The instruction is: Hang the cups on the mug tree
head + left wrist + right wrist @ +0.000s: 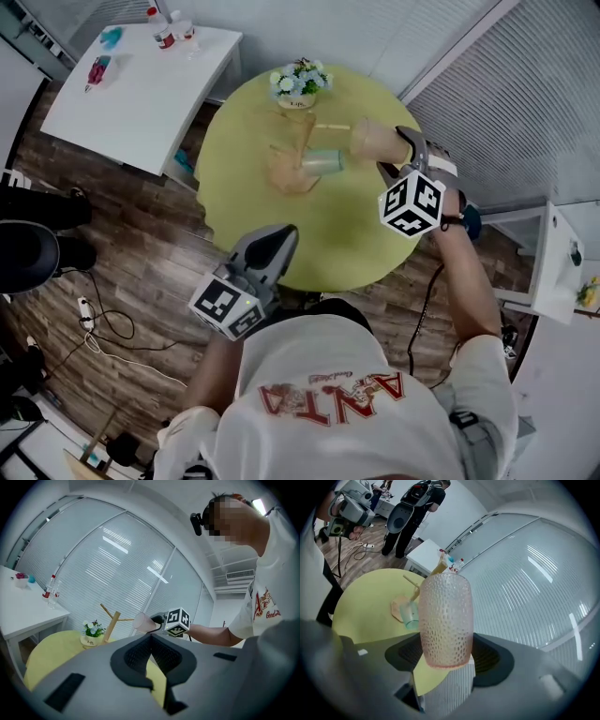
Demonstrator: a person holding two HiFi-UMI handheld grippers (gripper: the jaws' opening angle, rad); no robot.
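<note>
A wooden mug tree (pixel 302 150) stands on a round yellow table (pixel 281 225). A teal cup (pixel 324 161) sits against its stem; I cannot tell whether it hangs on a peg or lies on the base. My right gripper (pixel 396 155) is shut on a pink dimpled cup (pixel 373 139), held in the air just right of the tree. In the right gripper view the pink cup (pixel 445 620) stands between the jaws of the right gripper (pixel 445 657), with the tree (pixel 412 591) and the teal cup (pixel 410 616) beyond. My left gripper (pixel 281 236) is shut and holds nothing, near the table's front edge.
A flower pot (pixel 300 84) stands at the table's far edge behind the tree. A white table (pixel 141 84) with bottles is at the upper left, a white shelf (pixel 553 262) at the right. Cables lie on the wooden floor (pixel 103 328). A person in black (pixel 415 503) stands nearby.
</note>
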